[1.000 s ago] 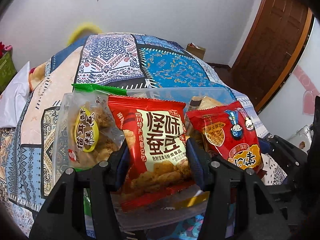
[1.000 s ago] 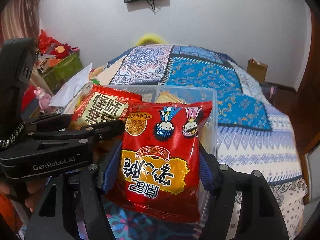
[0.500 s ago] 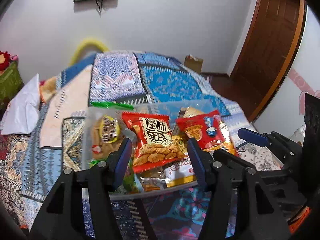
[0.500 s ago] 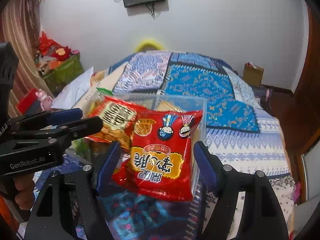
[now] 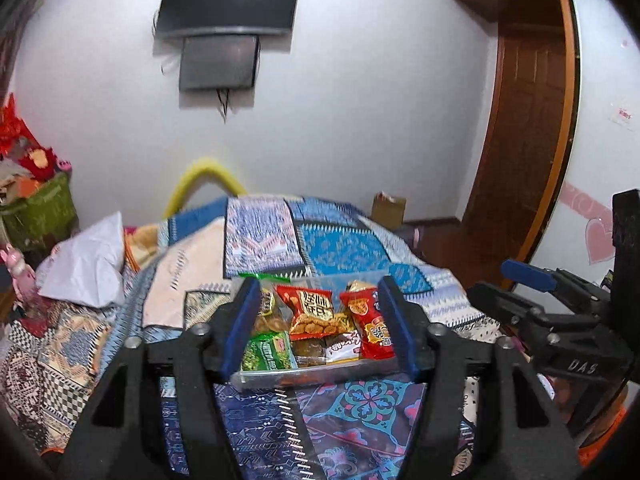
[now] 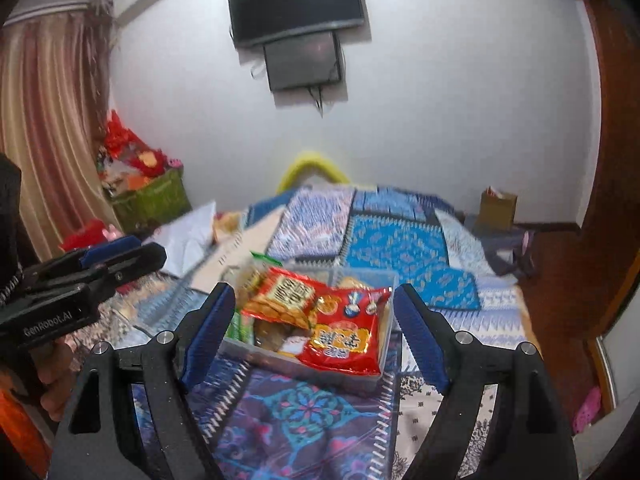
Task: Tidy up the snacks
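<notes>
A clear plastic box [image 5: 304,376] full of snack packs sits on the patterned quilt [image 5: 360,420]. A red pack with a yellow label [image 5: 312,312] and a red noodle-snack pack [image 5: 370,328] lie on top. A green pack [image 5: 268,350] lies at its front left. My left gripper [image 5: 318,282] hangs above and short of the box. Its jaws are opening with nothing between them. My right gripper [image 6: 314,286] also hangs back from the box [image 6: 352,376], jaws opening and empty. Each gripper shows at the edge of the other's view: the right [image 5: 532,280], the left [image 6: 120,252].
The quilt covers a bed that runs to a white wall with a mounted TV [image 5: 228,4]. A white pillow [image 5: 88,264] and a green basket [image 5: 40,212] are at the left. A cardboard box [image 5: 388,210] and a wooden door [image 5: 524,128] stand at the right.
Both grippers held red packs over the box a second ago. The packs now lie in the box, and both grippers have opened wider and drawn back and up from it.
</notes>
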`<state>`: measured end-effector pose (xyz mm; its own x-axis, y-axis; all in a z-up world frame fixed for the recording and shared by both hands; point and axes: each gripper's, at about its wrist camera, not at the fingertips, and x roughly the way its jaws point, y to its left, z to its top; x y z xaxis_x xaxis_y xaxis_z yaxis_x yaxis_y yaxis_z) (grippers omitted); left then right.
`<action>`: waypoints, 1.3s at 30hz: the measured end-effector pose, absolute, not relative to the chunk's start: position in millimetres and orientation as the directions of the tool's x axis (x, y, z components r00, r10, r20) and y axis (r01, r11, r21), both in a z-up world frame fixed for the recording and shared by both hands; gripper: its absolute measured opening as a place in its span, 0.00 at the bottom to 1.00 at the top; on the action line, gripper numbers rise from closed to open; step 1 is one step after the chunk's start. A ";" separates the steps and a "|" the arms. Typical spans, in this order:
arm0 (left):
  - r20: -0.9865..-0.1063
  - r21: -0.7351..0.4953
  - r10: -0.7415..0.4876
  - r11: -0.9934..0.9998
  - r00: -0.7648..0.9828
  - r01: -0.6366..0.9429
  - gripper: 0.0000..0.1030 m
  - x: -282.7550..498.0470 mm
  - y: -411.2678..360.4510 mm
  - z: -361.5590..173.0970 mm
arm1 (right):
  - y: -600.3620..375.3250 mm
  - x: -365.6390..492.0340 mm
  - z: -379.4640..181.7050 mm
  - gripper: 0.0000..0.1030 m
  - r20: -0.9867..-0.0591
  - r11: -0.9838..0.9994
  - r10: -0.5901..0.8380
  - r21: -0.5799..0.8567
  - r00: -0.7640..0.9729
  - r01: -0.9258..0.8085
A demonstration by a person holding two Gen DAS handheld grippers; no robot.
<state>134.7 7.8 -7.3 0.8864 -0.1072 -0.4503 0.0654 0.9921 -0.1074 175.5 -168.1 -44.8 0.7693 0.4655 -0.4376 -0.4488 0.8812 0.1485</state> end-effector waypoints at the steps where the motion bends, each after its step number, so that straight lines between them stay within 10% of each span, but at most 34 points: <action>1: -0.430 -0.107 -0.108 0.992 0.896 0.069 0.66 126.4 7.6 -4.2 | -169.6 168.1 -40.3 0.78 -0.418 0.879 0.471 0.152 0.777 -0.452; 11: -0.299 -0.052 -0.040 0.998 0.953 0.026 0.96 74.3 7.4 8.0 | -171.6 131.3 -29.0 0.98 -0.328 0.884 0.463 0.112 0.823 -0.453; 39: -0.311 -0.083 -0.070 0.995 0.948 0.046 0.97 65.5 9.8 0.9 | -171.8 118.6 -36.7 1.00 -0.315 0.885 0.463 0.101 0.829 -0.455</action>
